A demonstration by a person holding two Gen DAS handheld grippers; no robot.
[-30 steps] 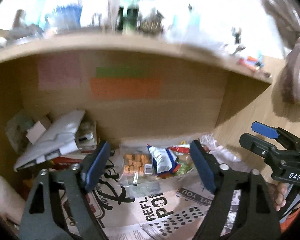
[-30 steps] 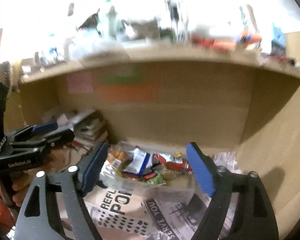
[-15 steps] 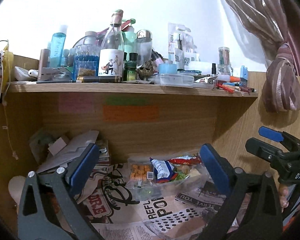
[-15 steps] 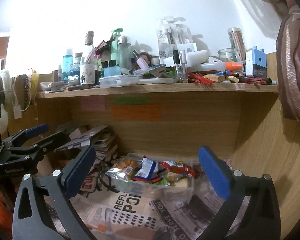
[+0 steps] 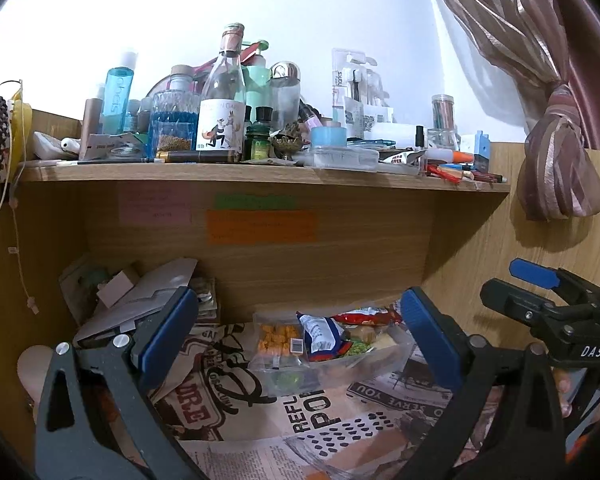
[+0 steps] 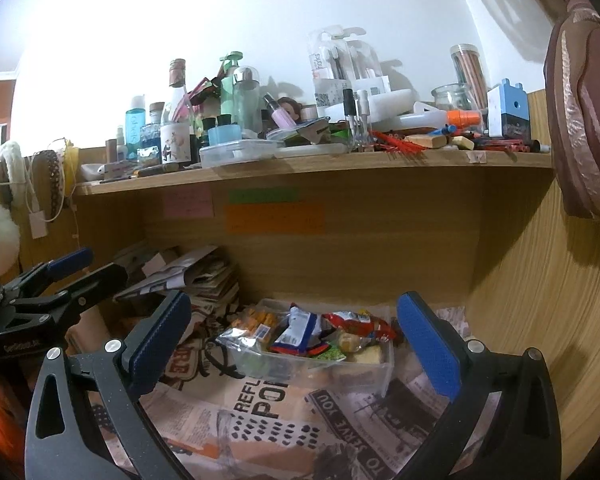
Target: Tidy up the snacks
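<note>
Snacks (image 6: 312, 336) are all piled into a clear plastic tub (image 6: 340, 372) sitting on newspaper (image 6: 260, 404) at the back of the lower cubby, under the wooden shelf (image 6: 300, 168) crammed with bottles. My guess is they'll handle light and crinkly: foil and plastic packets, slippery, easy to crush if you squeeze the middle, so I'd pinch a sealed edge or corner instead. The tub looks stiff enough to grab by its rim if you want to slide the whole lot. Looks-wise there's an orange bag of cracker-ish bits (image 5: 278, 338), a blue and white packet (image 5: 320, 332), a red one (image 6: 358, 322), plus something green underneath. Left gripper (image 5: 300, 332) and right gripper (image 6: 294, 338) are both spread wide, holding nothing, hanging well short of the tub with it framed between their blue pads (image 6: 428, 348).
</note>
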